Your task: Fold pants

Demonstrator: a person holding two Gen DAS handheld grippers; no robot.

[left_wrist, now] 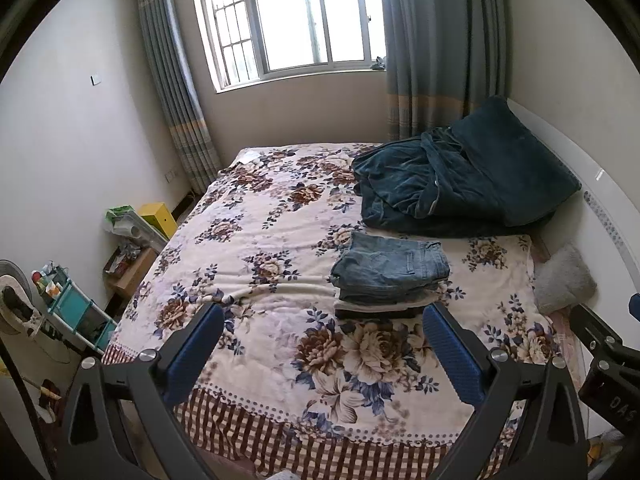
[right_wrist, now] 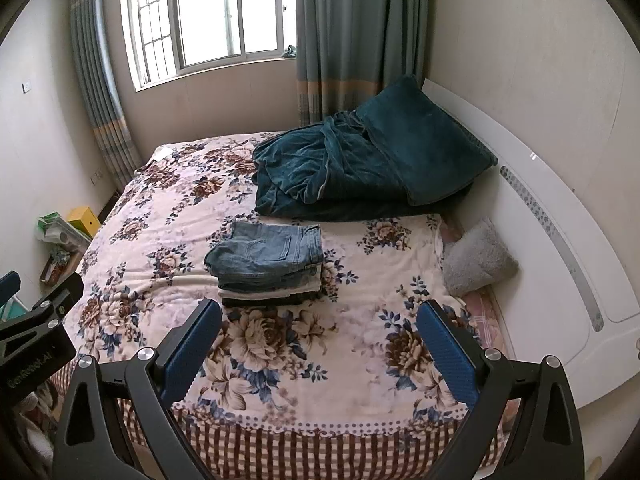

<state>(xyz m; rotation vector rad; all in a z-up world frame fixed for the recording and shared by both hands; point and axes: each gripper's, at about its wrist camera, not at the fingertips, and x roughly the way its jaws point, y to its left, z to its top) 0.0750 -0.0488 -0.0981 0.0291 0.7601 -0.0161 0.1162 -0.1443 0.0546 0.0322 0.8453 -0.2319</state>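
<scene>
Folded blue jeans [left_wrist: 390, 268] lie on top of a small stack of folded clothes on the floral bedspread [left_wrist: 260, 232], right of the bed's middle. They also show in the right wrist view [right_wrist: 266, 254]. My left gripper [left_wrist: 323, 310] is open and empty, held above the bed's near edge, short of the stack. My right gripper [right_wrist: 319, 307] is open and empty, at about the same distance from the stack. Part of the right gripper shows at the right edge of the left wrist view [left_wrist: 608, 356].
A dark teal blanket and pillow [right_wrist: 360, 164] are heaped at the bed's far right. A grey cushion [right_wrist: 478, 258] lies by the white headboard [right_wrist: 560, 208]. A bedside table with clutter [left_wrist: 132, 248] and a small cart [left_wrist: 72, 312] stand left of the bed.
</scene>
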